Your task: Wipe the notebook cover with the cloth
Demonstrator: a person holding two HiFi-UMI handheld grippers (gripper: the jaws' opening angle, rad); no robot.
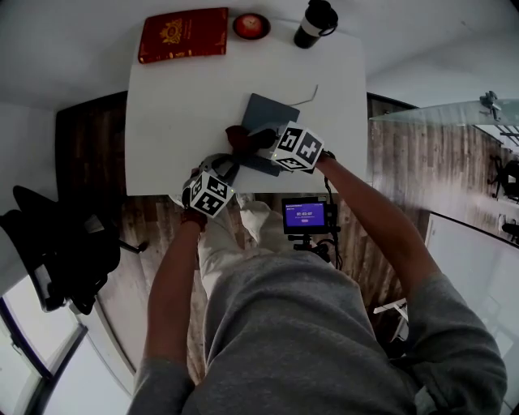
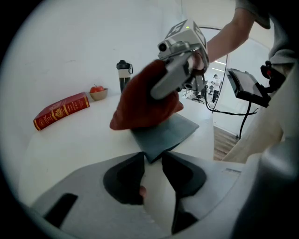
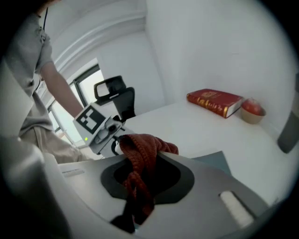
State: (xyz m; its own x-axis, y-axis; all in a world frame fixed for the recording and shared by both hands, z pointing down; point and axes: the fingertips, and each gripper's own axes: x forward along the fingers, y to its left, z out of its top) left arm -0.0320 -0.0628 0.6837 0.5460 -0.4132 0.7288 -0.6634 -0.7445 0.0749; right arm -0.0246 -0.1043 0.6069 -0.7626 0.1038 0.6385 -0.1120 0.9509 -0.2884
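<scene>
A grey-blue notebook [image 1: 263,120] lies flat on the white table [image 1: 178,121]. My right gripper [image 1: 251,142] is shut on a dark red knitted cloth [image 1: 238,136], which bunches between its jaws [image 3: 140,149]. In the left gripper view the cloth [image 2: 140,105] hangs from the right gripper [image 2: 158,95] over the notebook's [image 2: 163,133] far left part. My left gripper [image 2: 152,161] stands open near the table's front edge, the notebook's near corner lying just at the gap between its tips. The right gripper view shows the left gripper [image 3: 112,140] behind the cloth and a piece of notebook [image 3: 212,161].
A red book [image 1: 183,34], a bowl with a red fruit [image 1: 251,26] and a black bottle [image 1: 315,23] stand along the table's far edge. A thin cord [image 1: 304,99] lies by the notebook. A small monitor on a stand [image 1: 306,216] and a black office chair [image 1: 65,243] are beside the table.
</scene>
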